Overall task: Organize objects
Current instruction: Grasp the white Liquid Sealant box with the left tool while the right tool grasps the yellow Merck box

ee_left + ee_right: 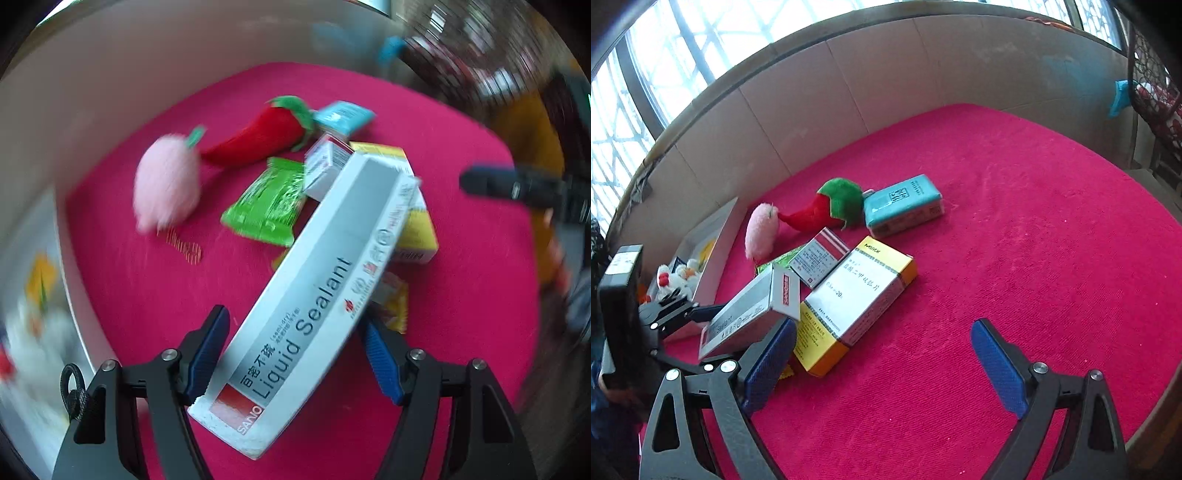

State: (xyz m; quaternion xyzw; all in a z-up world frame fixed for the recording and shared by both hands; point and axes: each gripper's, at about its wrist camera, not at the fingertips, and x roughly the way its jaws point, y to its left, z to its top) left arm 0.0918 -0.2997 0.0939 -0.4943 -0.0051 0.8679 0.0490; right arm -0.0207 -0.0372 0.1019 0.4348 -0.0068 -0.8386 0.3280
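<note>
My left gripper [293,354] is shut on a long white and grey Liquid Sealant box [325,280] and holds it tilted above the red cloth [461,295]. The same box [753,314] shows at the left of the right wrist view. On the cloth lie a yellow and white medicine box [857,299], a small red and white box [818,260], a teal box [903,205], a green packet [269,201], a red plush chilli [266,133] and a pink plush ball [168,182]. My right gripper [882,362] is open and empty, low over the cloth.
A cardboard wall [849,92] stands behind the cloth. A white tray [713,251] with small toys sits at the far left. A wire basket [1152,96] is at the upper right. A small yellow packet [393,302] lies under the sealant box.
</note>
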